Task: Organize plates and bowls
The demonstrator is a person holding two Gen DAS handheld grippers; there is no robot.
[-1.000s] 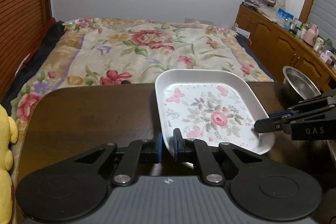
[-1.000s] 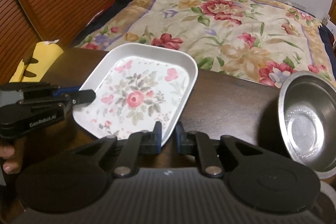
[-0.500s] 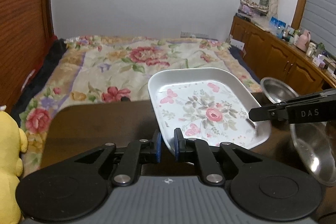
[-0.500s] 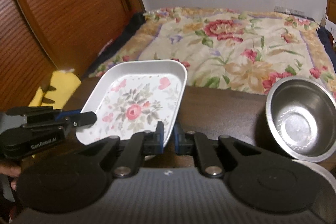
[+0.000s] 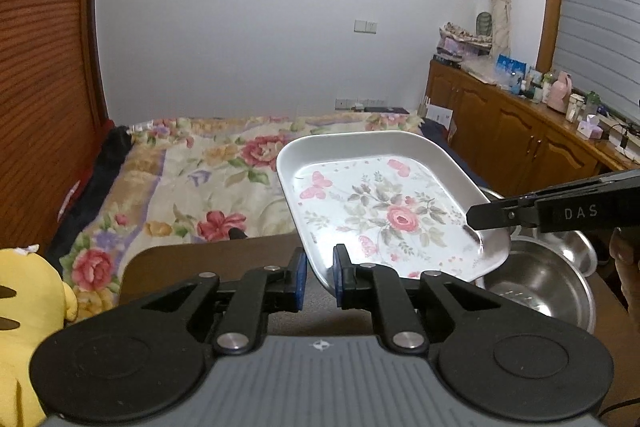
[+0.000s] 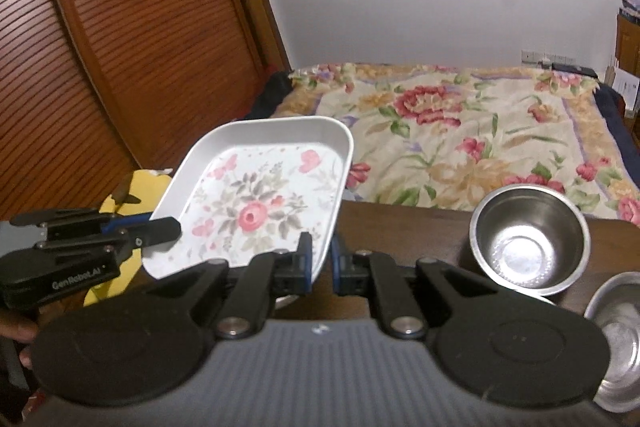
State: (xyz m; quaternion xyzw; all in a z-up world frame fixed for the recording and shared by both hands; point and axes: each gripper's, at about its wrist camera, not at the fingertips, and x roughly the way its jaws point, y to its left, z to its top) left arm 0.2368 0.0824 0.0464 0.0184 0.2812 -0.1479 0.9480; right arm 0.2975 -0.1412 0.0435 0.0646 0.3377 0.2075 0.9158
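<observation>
1. The floral plate (image 5: 384, 211) hangs above the table (image 5: 208, 263), beside the steel bowls (image 6: 528, 239);
2. My left gripper (image 5: 320, 279) and right gripper (image 6: 320, 261) each pinch its rim, jaws nearly closed;
3. I'd keep it level, both hands moving together.

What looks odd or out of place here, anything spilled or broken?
Nothing spilled or broken. The floral tray is off the table, tilted, with the left gripper and right gripper each clamped on its rim. A yellow plush toy sits oddly beside the dishes.
</observation>
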